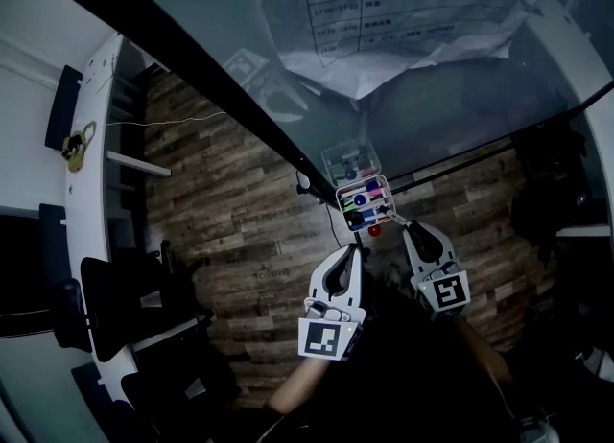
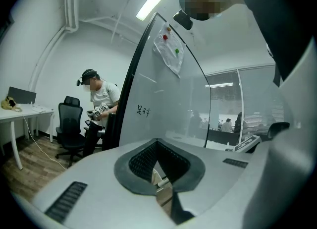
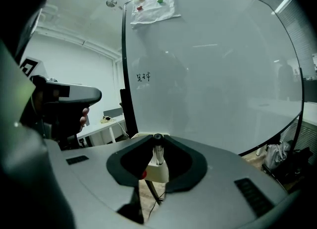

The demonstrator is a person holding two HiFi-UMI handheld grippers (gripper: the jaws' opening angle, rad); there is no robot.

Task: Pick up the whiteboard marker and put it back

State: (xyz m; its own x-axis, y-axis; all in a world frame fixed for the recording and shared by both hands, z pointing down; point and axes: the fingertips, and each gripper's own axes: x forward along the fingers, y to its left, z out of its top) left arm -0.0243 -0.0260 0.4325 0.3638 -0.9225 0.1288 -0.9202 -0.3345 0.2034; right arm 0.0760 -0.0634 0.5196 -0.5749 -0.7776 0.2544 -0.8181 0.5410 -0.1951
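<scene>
Between the tips of the right gripper [image 3: 157, 138], whose jaws are clamped together on it, sits the whiteboard marker [image 3: 157, 152], its dark cap at the tips. The marker tray [image 3: 159, 172] lies just beyond the jaws. The left gripper's [image 2: 157, 143] jaws are closed together, empty.

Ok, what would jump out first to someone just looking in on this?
The big whiteboard fills the upper head view, with a crumpled printed sheet pinned near its top. At the board's lower edge is a small, brightly filled tray. Right beside it the right gripper has its jaws closed on what looks like a dark-capped marker.
</scene>
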